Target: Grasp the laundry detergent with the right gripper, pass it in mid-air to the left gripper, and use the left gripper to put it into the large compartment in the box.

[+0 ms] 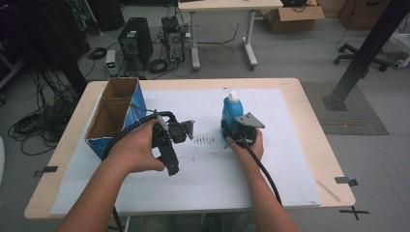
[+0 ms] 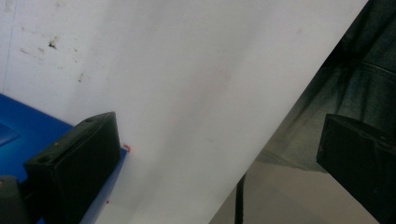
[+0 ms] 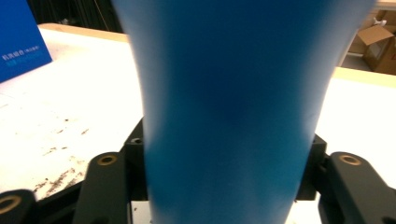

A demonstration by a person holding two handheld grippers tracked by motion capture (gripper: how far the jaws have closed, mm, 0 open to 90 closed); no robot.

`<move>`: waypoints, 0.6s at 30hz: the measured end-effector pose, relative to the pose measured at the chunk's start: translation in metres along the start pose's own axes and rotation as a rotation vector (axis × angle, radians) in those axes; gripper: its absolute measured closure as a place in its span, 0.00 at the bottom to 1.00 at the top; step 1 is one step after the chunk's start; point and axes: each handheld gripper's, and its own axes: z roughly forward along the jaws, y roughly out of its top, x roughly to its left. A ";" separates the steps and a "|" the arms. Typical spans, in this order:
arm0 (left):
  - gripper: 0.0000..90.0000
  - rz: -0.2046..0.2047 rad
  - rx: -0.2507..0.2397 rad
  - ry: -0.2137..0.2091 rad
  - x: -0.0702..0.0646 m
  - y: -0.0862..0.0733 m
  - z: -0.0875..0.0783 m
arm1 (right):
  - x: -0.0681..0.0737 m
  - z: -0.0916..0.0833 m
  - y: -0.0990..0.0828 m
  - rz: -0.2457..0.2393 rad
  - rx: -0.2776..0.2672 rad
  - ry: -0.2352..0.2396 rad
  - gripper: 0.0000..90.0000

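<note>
A blue bottle [image 1: 232, 110] with a white cap stands upright on the white sheet [image 1: 275, 159] at the middle of the table. My right gripper [image 1: 239, 131] is shut on the bottle's lower part from the near side. In the right gripper view the blue bottle [image 3: 224, 102] stands between the two black jaws of the right gripper [image 3: 224, 161], which press on its sides. My left gripper [image 1: 170, 153] is held over the sheet left of the bottle, apart from it. In the left gripper view the left gripper [image 2: 215, 133] is open, with bare white sheet [image 2: 187, 74] between its jaws.
An open blue cardboard box [image 1: 115, 116] stands at the table's left side, close to my left hand. Dark smudges [image 1: 204, 140] mark the sheet between the grippers. The wooden table edge [image 1: 316, 130] runs on the right. Computers and cables lie on the floor behind.
</note>
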 end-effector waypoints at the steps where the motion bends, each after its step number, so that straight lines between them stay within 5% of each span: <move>1: 0.00 -0.003 0.000 0.001 0.000 0.000 0.000 | -0.001 0.000 0.001 0.004 0.005 -0.001 0.49; 5: 0.00 0.000 -0.002 0.002 -0.001 0.002 -0.001 | -0.005 -0.001 0.004 0.038 0.009 0.034 0.50; 18: 0.00 -0.001 -0.012 0.022 0.003 0.008 -0.013 | -0.016 -0.024 0.047 -0.051 -0.031 0.154 0.51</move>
